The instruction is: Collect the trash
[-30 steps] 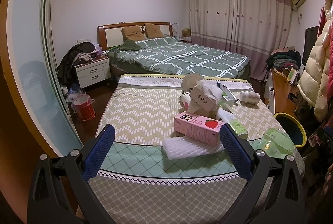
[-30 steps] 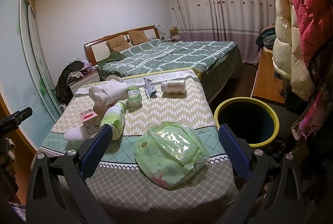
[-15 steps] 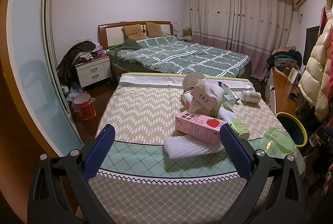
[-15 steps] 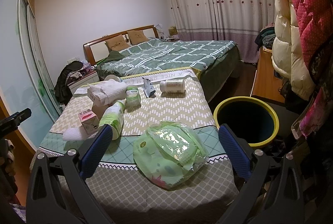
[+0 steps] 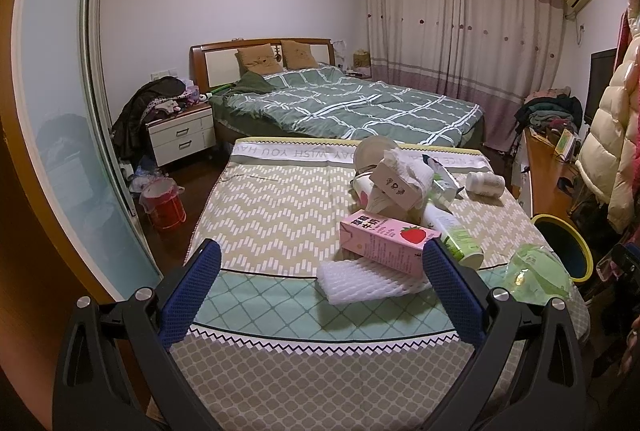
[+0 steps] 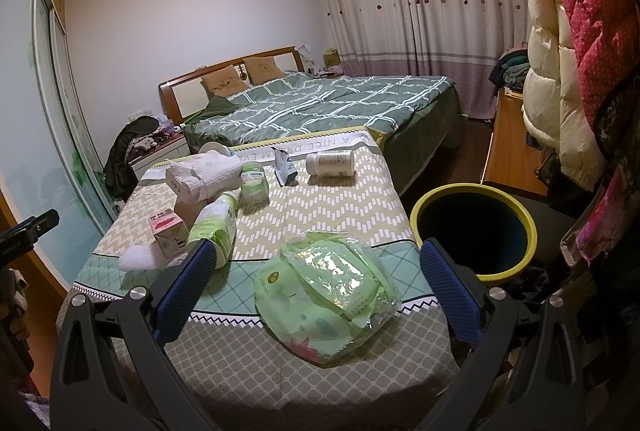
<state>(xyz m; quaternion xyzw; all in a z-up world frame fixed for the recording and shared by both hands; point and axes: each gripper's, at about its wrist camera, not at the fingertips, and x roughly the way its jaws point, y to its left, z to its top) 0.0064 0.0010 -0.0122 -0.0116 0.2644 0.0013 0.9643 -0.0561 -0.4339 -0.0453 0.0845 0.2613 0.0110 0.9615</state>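
Trash lies on a cloth-covered table [image 5: 272,207]. A pink strawberry milk carton [image 5: 384,237] rests on white foam netting [image 5: 362,281], with a green-white bottle [image 5: 452,233], crumpled tissue [image 5: 408,171] and a white jar [image 5: 485,183] behind. A green plastic wipes bag [image 6: 326,287] lies near the front edge. A yellow-rimmed bin [image 6: 474,231] stands right of the table. My left gripper [image 5: 320,291] is open and empty, before the foam. My right gripper [image 6: 314,287] is open, its fingers either side of the green bag, not closed on it.
A bed [image 5: 352,107] with a green checked cover stands beyond the table. A nightstand [image 5: 180,137] and a red bucket [image 5: 164,207] are at left. A wooden desk [image 6: 508,147] and hanging jackets [image 6: 568,71] are at right, close to the bin.
Both views have shifted only slightly; the objects have not moved and both grippers stay open.
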